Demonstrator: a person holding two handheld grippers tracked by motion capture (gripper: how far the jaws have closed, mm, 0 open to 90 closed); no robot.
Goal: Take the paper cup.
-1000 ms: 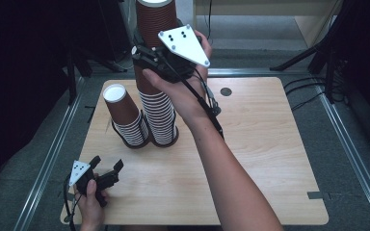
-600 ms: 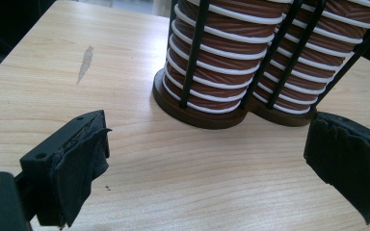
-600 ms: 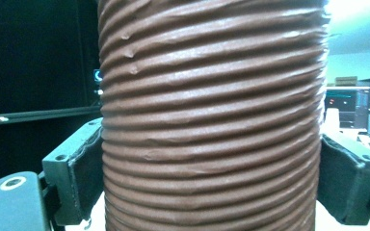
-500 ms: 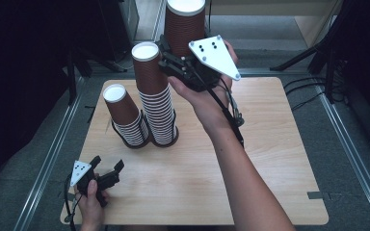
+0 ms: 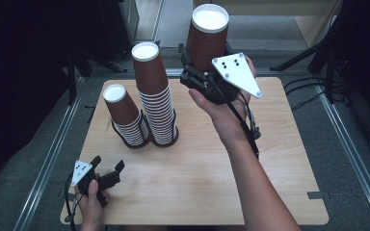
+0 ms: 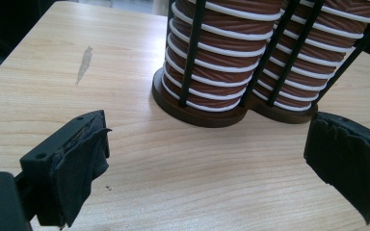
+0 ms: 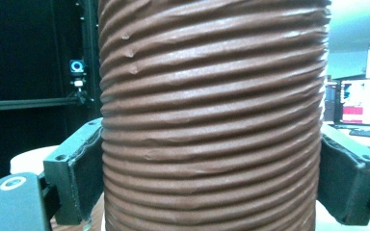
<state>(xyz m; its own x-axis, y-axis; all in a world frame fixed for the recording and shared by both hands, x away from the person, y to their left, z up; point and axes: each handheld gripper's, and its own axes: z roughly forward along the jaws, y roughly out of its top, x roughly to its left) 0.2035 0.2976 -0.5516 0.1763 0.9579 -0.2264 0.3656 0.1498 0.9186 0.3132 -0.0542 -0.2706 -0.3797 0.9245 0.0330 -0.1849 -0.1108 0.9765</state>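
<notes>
Right gripper (image 5: pixel 207 72) was clamped on a lifted stack of brown ribbed paper cups (image 5: pixel 207 41), held up in the air, off the counter (image 5: pixel 270 163); in the right gripper view both pads pressed the stack's (image 7: pixel 212 125) sides, left pad (image 7: pixel 84 178) and right pad (image 7: pixel 347 178) touching it; grip sat low on the stack, most of it rising above the gripper.

Handling, as a judgement: cups light, thin-walled, easy to crush if squeezed hard; ribbing gives some friction so slip unlikely; nested cups can separate or lean, so the tall part above the grip may wobble; better hold is low-to-mid on the side, jaws square to it, moderate squeeze.

Left gripper (image 5: pixel 107 174) sat low on the counter, jaws wide apart, holding nothing; its pads (image 6: pixel 84 163) rested just above the wood.

Around: two-slot wire cup holder (image 5: pixel 144 139) to the left of and below the right gripper, ahead of the left one; tall stack (image 5: pixel 154 96) in one slot, short stack (image 5: pixel 125 115) beside it, touching at the bases (image 6: pixel 207 113); the tall stack's top stood near the lifted stack, so it could be knocked on any move leftward; black cable (image 5: pixel 243 125) trailed along the right forearm.
</notes>
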